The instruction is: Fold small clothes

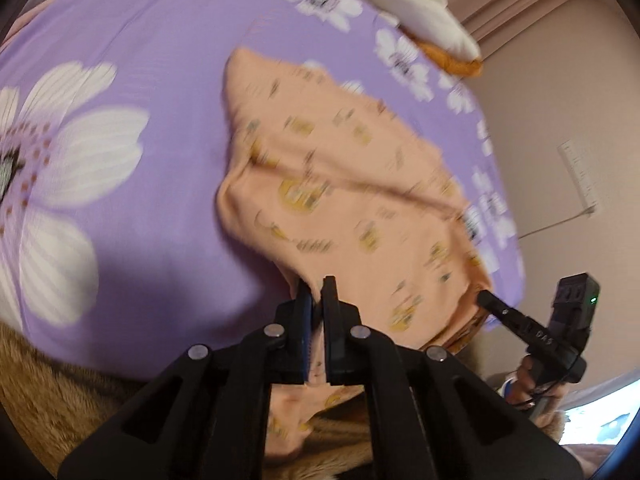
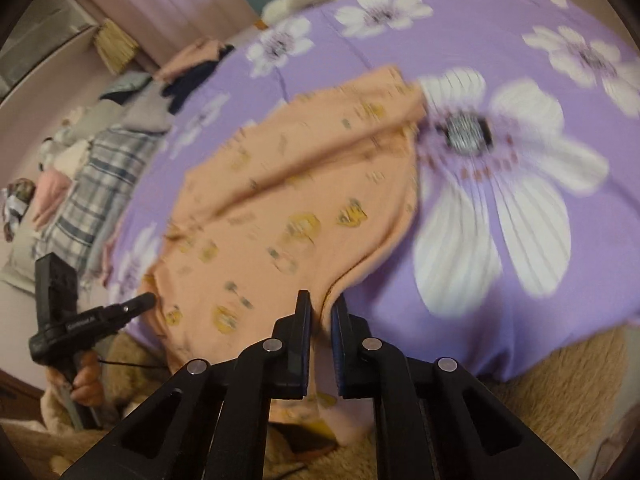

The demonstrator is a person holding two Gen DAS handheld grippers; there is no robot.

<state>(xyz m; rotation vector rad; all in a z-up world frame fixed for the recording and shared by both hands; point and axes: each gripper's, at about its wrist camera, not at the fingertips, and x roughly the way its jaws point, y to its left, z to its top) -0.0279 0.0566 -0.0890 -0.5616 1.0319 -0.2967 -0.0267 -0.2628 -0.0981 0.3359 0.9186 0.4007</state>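
Fabric of the peach garment point(image 1: 340, 184) sits pinched in both your left tool point(image 1: 318, 292) and right tool point(image 2: 320, 308), each angled low over the bed point(image 1: 140, 80).

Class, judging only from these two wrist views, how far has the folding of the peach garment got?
Done: the peach garment lies on the purple bedspread. In hand: left gripper and right gripper each pinch its near edge. Left: no neat fold shows yet; it looks loosely creased.
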